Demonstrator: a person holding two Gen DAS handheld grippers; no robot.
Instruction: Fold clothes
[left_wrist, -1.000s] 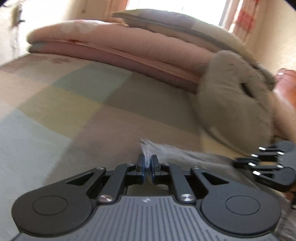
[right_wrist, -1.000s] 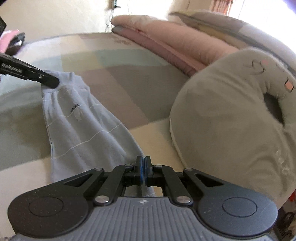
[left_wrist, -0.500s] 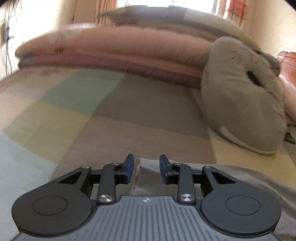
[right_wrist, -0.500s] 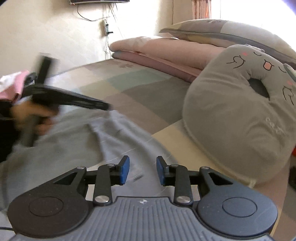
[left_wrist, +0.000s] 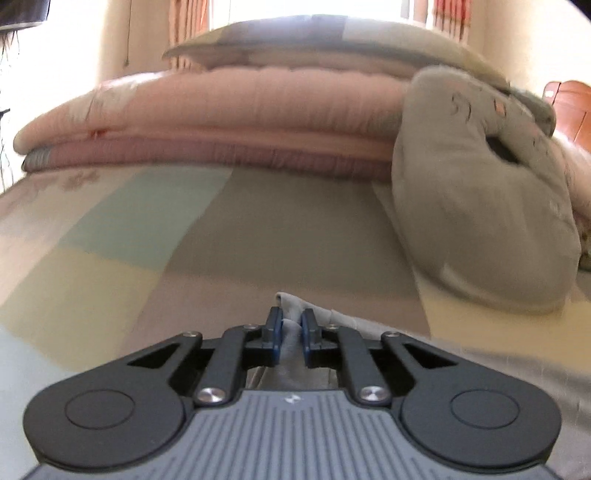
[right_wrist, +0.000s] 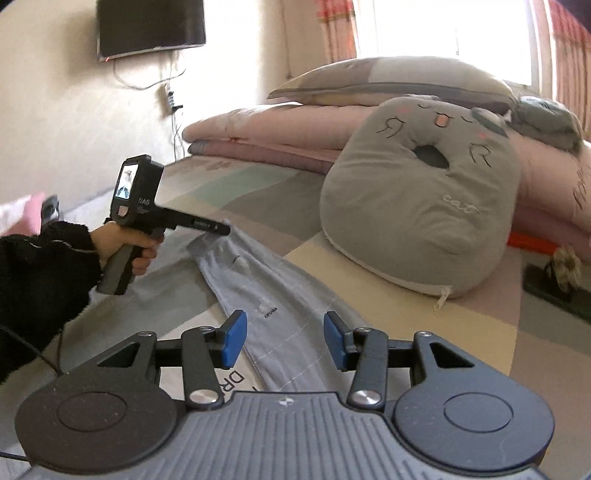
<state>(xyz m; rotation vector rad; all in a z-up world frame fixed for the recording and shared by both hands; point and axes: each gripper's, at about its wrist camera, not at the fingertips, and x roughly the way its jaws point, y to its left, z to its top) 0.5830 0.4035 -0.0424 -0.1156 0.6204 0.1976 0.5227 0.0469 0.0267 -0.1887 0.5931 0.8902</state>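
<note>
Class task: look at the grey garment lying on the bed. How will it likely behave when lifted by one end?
The grey garment will probably droop: it lies flat and creased. It likely bunches when pinched, as between the left claw jaws. It looks thin, so probably light.

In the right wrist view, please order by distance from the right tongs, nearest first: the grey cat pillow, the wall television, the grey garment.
From the right tongs:
1. Grey garment, directly below and ahead, between the open jaws.
2. Grey cat pillow, ahead to the right on the bed.
3. Wall television, far upper left on the wall.
</note>
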